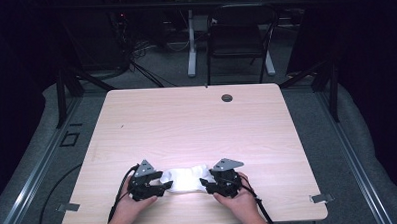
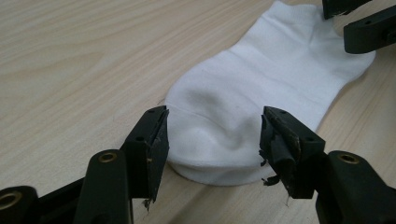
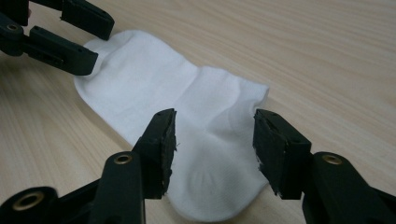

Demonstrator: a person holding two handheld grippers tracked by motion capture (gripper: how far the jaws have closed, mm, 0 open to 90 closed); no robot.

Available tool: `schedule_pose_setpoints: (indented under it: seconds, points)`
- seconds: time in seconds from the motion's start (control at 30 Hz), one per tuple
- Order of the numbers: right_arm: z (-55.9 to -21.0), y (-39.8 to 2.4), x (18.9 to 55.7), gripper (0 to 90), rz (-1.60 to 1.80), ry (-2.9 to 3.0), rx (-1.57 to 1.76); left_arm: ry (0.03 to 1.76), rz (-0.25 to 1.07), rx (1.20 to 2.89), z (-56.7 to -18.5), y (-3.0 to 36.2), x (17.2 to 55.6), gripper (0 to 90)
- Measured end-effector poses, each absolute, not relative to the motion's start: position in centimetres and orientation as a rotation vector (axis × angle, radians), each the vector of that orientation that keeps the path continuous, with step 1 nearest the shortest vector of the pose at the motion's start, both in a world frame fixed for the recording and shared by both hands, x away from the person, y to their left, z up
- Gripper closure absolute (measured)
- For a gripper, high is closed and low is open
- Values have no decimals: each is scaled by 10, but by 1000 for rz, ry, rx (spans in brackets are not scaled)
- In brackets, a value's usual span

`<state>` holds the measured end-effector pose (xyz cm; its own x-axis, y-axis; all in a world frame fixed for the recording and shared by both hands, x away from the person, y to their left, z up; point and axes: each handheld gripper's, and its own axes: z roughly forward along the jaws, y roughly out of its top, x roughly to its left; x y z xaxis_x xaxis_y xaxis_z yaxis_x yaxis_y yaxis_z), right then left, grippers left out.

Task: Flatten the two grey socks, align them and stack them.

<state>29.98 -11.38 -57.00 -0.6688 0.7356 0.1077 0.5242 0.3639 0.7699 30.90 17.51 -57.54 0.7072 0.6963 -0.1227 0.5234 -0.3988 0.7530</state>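
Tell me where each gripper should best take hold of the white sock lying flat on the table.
Probably at its two ends. The white sock lies flat, lengthwise between the left gripper and right gripper, both open. Each should come in low from its own end and pinch the end edge, where the cloth bulges slightly off the table.

Room: dark all around, black at the sides
Table point(image 1: 197, 122): lit from above, pale and bright
Sock point(image 1: 186, 178): glows so white in the high view that its folds vanish
Close views: sharp, soft shadows under the sock
High view: a bit fuzzy
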Motion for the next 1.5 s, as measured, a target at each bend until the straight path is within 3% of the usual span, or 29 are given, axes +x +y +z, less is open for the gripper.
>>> schedule_pose_setpoints:
  seconds: [0.4, 0.67, 0.93, 1.5]
  points:
    - [-557, -130, 292, 463, 1261, 2271, 1140, 943, 295, 2008, -558, 197, 305, 378]
    - [-553, -146, 289, 518, 1274, 2235, 1155, 1017, 334, 1967, -556, 221, 313, 382]
    - [-551, -159, 282, 506, 1280, 2208, 1184, 1064, 332, 1936, -555, 234, 305, 386]
    - [-566, -170, 281, 435, 1089, 2218, 1249, 995, 401, 2057, -566, 229, 297, 384]
